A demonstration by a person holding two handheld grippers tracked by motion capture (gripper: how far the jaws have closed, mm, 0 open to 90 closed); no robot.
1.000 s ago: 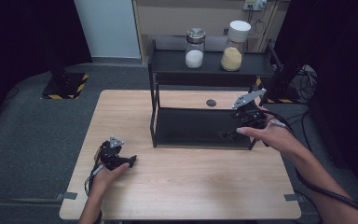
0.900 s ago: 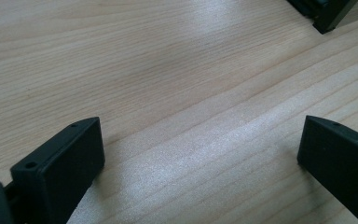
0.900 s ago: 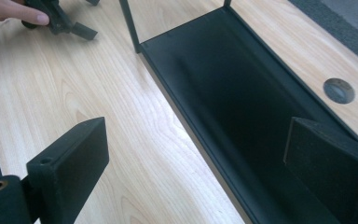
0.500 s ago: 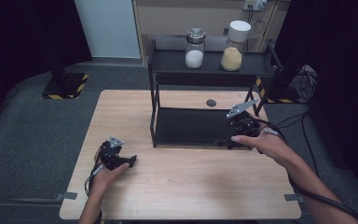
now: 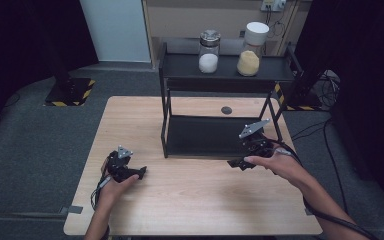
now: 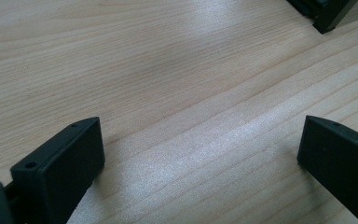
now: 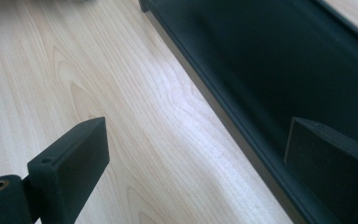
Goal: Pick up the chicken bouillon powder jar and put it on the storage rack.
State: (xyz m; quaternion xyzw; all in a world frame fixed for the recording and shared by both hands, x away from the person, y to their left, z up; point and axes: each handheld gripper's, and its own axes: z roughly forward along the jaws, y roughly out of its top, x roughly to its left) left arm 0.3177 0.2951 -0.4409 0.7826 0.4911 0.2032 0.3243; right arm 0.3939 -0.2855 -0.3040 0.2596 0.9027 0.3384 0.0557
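The right gripper (image 5: 237, 163) sits low over the front edge of the black two-tier rack (image 5: 220, 85), at the right end of the lower shelf (image 5: 205, 135). Its jaws stand wide apart with nothing between them. The right gripper view gives the detail lacking from above: one jaw lies over the bare wooden table (image 7: 121, 116), the other over the dark lower shelf (image 7: 270, 65), with the shelf's front rim running between them.

The left gripper (image 5: 139, 173) rests near the table's (image 5: 190, 200) front left, well apart from the rack. Its jaws are likewise spread and empty (the left gripper view shows plain wood grain between them, and one black rack foot (image 6: 328, 16) at the upper right).

The high view alone covers the upper shelf: a glass jar with white contents (image 5: 209, 51) and a white-lidded jar with yellow contents (image 5: 249, 55) stand side by side. A small dark disc (image 5: 226, 110) lies on the table behind the lower shelf.
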